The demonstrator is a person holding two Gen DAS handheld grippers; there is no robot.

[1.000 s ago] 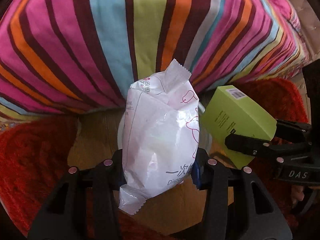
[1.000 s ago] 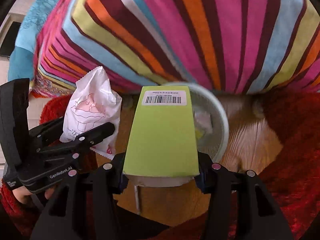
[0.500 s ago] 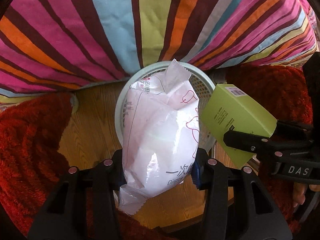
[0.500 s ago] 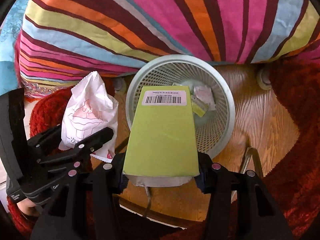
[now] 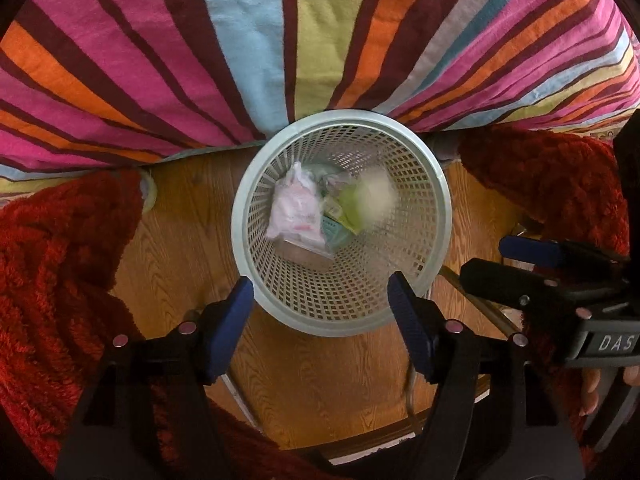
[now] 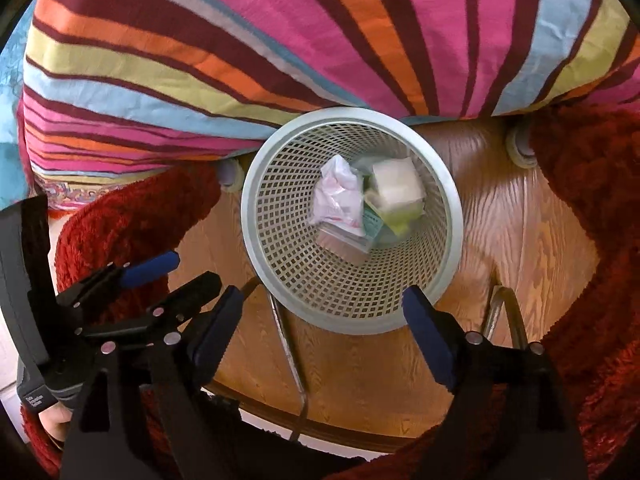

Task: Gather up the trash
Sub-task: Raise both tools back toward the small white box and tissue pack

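Note:
A pale round mesh waste basket (image 5: 440, 196) (image 6: 454, 216) stands on the wooden floor below both grippers. Inside it the white plastic packet (image 5: 294, 212) (image 6: 338, 200) and the green box (image 5: 370, 200) (image 6: 398, 192) are blurred among other scraps. My left gripper (image 5: 320, 298) hangs over the basket's near rim, its jaws opening with nothing between them. My right gripper (image 6: 322, 312) hangs beside it, its jaws also opening and empty. In the left wrist view the right gripper (image 5: 516, 258) sits at the right edge, and the left gripper (image 6: 168, 276) appears at the left of the right wrist view.
A striped bed cover (image 5: 320, 40) (image 6: 320, 40) hangs right behind the basket. Red shaggy rugs (image 5: 52, 280) (image 6: 592, 220) lie on both sides of the wooden floor (image 5: 192, 208). Thin metal rods (image 6: 288, 344) cross the floor near the basket.
Both grippers let go: the white packet and the green box left the jaws and now are inside the basket. Both views dipped lower, bringing the whole basket into sight.

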